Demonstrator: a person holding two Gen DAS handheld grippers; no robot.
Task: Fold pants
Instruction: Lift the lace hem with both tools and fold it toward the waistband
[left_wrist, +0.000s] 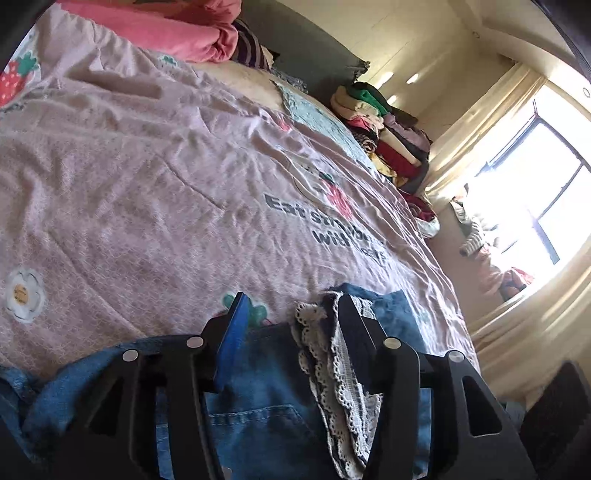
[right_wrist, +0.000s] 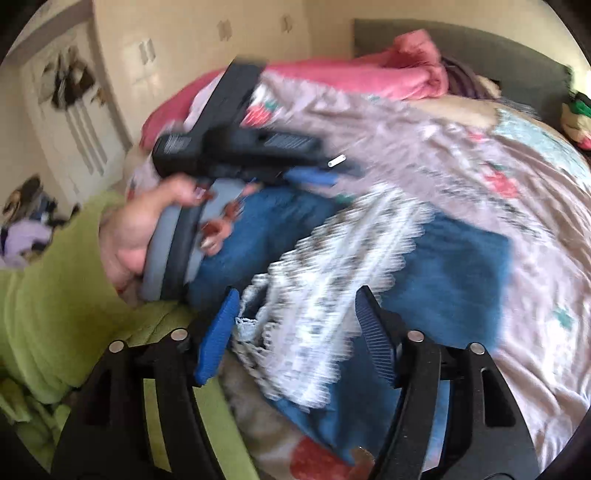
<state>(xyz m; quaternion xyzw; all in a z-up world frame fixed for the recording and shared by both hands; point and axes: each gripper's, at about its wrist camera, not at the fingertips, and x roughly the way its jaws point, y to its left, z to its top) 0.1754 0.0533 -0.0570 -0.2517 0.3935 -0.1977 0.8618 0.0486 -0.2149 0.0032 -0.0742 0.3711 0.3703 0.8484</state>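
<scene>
Blue denim pants (left_wrist: 266, 406) with white lace trim (left_wrist: 332, 369) lie on the pink bedspread (left_wrist: 147, 184). My left gripper (left_wrist: 291, 306) is open, its fingers on either side of the denim and lace at the near edge of the bed. In the right wrist view the pants (right_wrist: 454, 273) spread across the bed, lace (right_wrist: 332, 288) running down the middle. My right gripper (right_wrist: 299, 306) is open above the lace, holding nothing. The left gripper (right_wrist: 240, 147) shows there, held in a hand over the pants. This view is motion blurred.
Stacks of folded clothes (left_wrist: 384, 136) sit at the far right of the bed. A pink blanket (left_wrist: 177, 33) lies by the headboard (right_wrist: 461, 48). A bright window (left_wrist: 535, 184) is on the right. The person's green sleeve (right_wrist: 55, 295) is at left.
</scene>
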